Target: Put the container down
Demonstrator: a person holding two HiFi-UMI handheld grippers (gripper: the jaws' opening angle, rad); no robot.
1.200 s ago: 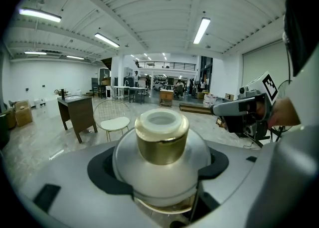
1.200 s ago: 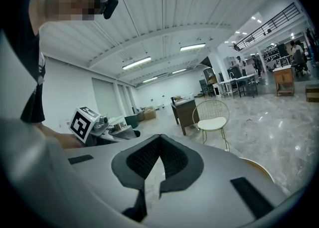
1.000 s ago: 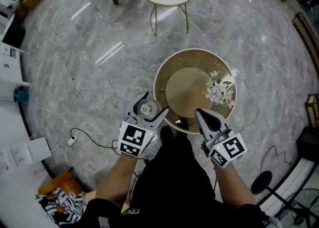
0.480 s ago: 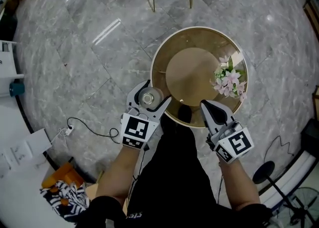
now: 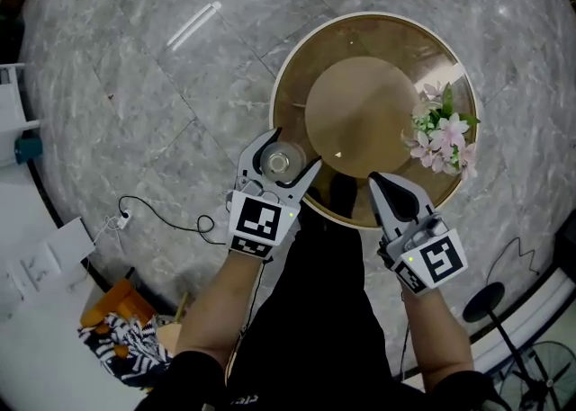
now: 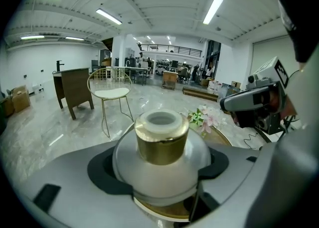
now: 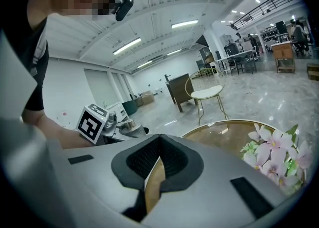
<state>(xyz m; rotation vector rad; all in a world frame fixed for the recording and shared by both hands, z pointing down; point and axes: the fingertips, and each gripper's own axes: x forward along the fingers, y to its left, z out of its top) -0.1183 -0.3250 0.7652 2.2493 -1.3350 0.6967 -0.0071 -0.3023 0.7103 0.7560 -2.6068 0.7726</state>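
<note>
My left gripper (image 5: 281,159) is shut on a small round frosted-glass container (image 5: 278,163) with a gold collar and white top. In the left gripper view the container (image 6: 160,158) fills the space between the jaws, held upright. It hangs at the left rim of a round gold-edged glass table (image 5: 360,27). My right gripper (image 5: 396,199) is shut with nothing in it, over the table's near edge; in the right gripper view its pads (image 7: 164,164) meet.
A bunch of pink and white flowers (image 5: 443,138) lies on the table's right side. A round tan base (image 5: 360,117) shows under the glass. A gold chair (image 6: 113,97) stands beyond the table. A white cable (image 5: 162,220) runs across the marble floor at left.
Both grippers have moved forward toward the table. The container in my left gripper is now at the table's left rim instead of over the floor.
</note>
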